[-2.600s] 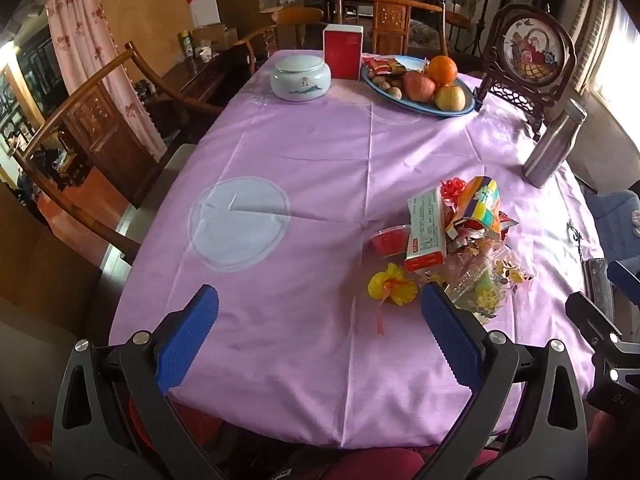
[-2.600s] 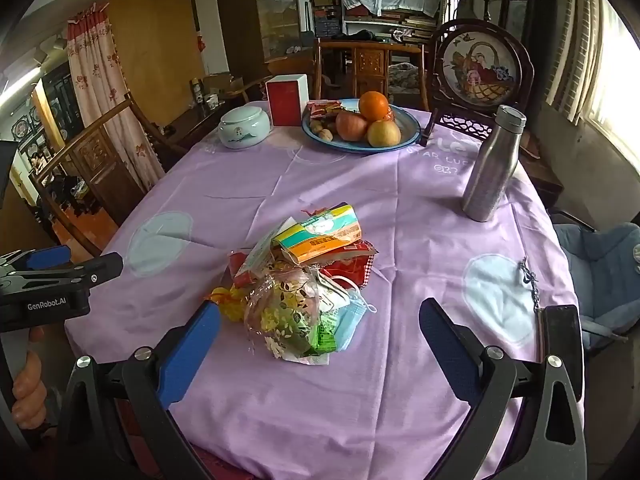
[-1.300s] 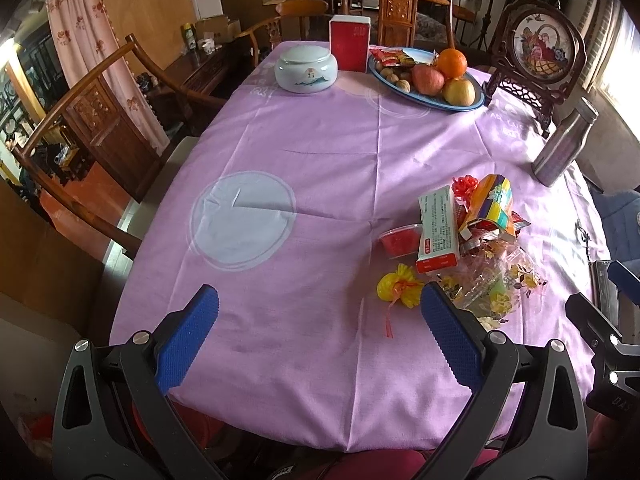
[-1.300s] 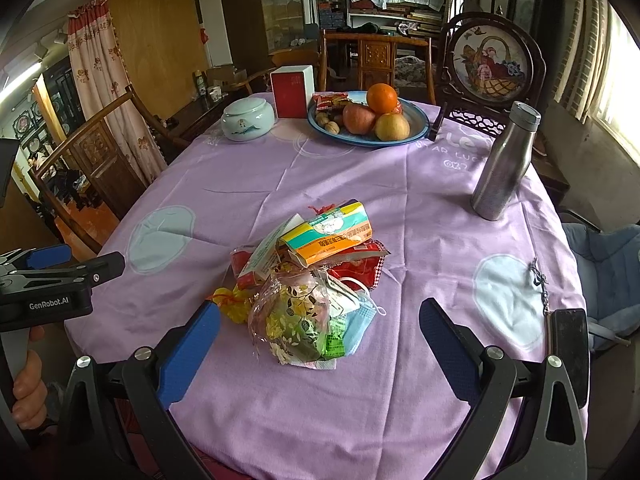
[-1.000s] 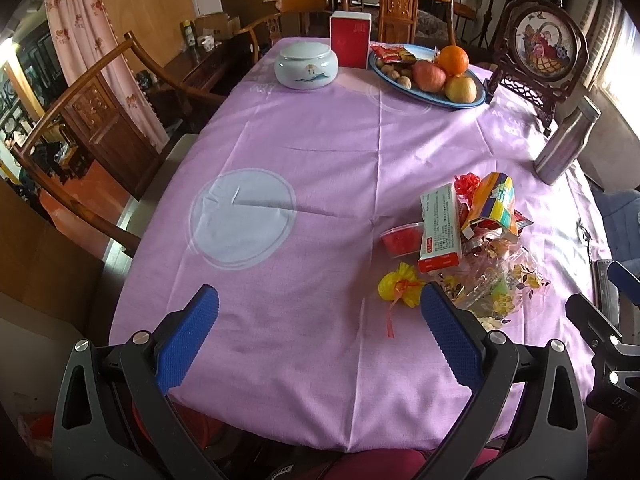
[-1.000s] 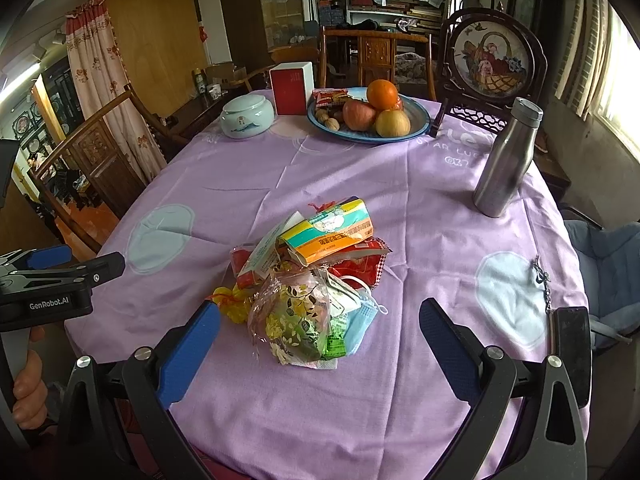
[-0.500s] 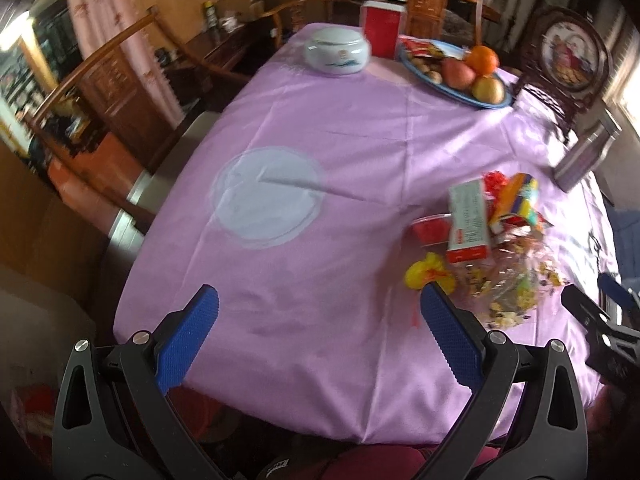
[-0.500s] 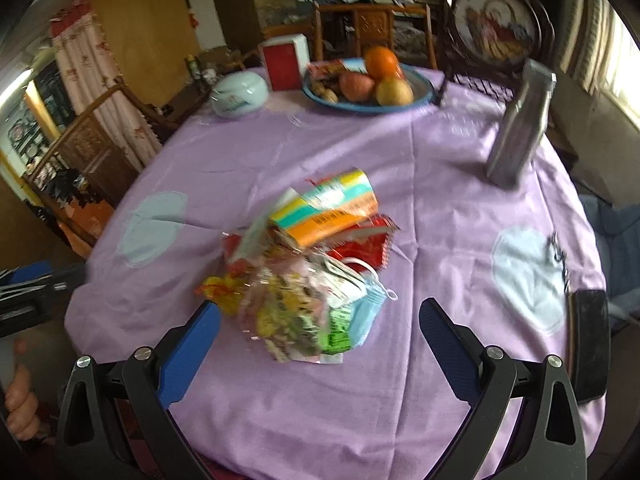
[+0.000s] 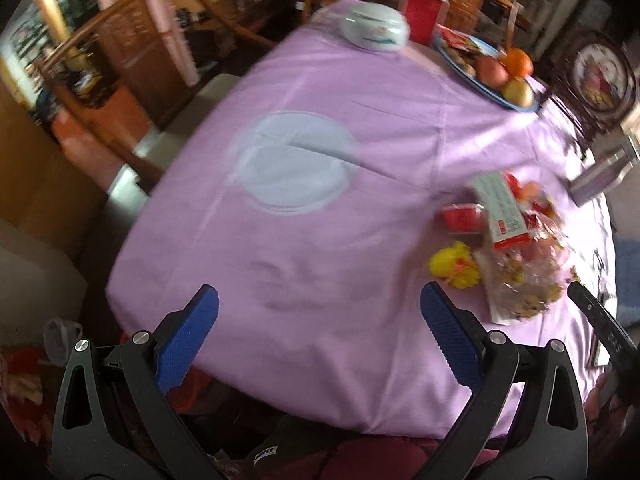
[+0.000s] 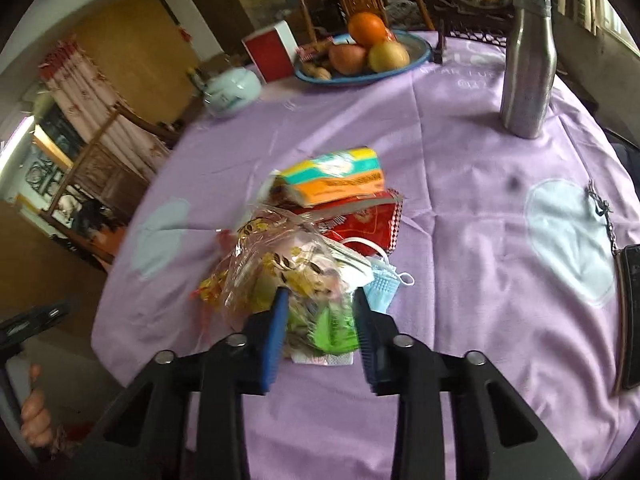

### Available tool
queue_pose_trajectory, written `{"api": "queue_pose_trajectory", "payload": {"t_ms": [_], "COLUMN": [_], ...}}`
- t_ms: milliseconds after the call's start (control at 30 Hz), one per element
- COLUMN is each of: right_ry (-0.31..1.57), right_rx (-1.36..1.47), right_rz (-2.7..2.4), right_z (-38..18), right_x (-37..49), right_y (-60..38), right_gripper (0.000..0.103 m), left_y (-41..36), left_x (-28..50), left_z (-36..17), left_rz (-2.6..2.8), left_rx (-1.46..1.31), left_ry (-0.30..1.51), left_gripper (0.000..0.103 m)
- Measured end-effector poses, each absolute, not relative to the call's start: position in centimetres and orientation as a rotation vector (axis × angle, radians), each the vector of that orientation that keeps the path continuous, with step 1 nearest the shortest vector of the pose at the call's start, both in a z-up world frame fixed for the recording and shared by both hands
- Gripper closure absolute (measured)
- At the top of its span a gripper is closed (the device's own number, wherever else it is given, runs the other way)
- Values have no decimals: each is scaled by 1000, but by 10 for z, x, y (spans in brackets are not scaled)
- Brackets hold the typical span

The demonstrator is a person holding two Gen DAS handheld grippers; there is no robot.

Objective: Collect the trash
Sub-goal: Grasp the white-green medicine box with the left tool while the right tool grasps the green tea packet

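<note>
The table (image 10: 460, 168), under a purple cloth, carries the whole trash pile (image 10: 316, 240) near its near edge, so no item has yet left the surface and collection stands at its first grasp. The largest item, a clear printed bag (image 10: 288, 268), lies at the front of the pile; behind it a tissue pack (image 10: 340, 178) rests on a red wrapper (image 10: 360, 224), a blue mask (image 10: 384, 284) lies at the bag's right side, and a yellow wrapper (image 9: 454, 264) lies at the bag's left side. The fruit plate (image 10: 420, 54), bottle (image 10: 528, 64) and white jar (image 10: 230, 90) toward the far edge appear to be keepers, not trash. The right gripper (image 10: 320, 320) is closing, with the bag's front edge between its blue pads; firm contact cannot be confirmed. The left gripper (image 9: 320, 332) stands wide apart and empty above the near edge, left of the pile. Remaining, by judgement: secure the bag, lift it, then clear every other item
</note>
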State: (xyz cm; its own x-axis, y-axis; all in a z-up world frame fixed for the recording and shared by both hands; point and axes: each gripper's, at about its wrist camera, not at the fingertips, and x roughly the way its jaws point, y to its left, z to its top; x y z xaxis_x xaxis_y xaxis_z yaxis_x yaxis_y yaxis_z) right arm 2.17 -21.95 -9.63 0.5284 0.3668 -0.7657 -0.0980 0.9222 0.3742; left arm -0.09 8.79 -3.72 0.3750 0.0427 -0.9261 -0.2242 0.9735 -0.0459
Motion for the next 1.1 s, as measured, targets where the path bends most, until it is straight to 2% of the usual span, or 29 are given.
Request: {"api": "queue_pose_trajectory", "payload": {"t_ms": [233, 300, 400, 600, 700, 833, 933, 1100], "right_ry": [1046, 1045, 1038, 1011, 989, 988, 999, 991], "right_rx": [266, 306, 316, 306, 322, 370, 358, 286], "right_rz": [74, 33, -15, -40, -59, -46, 3, 90], "right_z": [-99, -97, -93, -88, -89, -92, -93, -86], "right_x": [-2, -12, -24, -51, -59, -51, -38, -25], "right_y": [-269, -285, -300, -319, -332, -338, -325, -293], "right_gripper": [66, 55, 45, 42, 42, 42, 42, 41], "left_y": [26, 10, -12, -40, -45, -54, -39, 41], "left_x": [40, 63, 101, 161, 157, 124, 107, 112], "left_z": [-54, -61, -70, -117, -133, -128, -130, -126], "left_rz": [-8, -87, -204, -289, -316, -414, -363, -232], "left_rx": [-62, -79, -152, -307, -320, -205, -114, -372], "left_ry": [1207, 1237, 1267, 1361, 1398, 1362, 1364, 1357], "left_gripper": [6, 6, 6, 7, 15, 16, 17, 17]}}
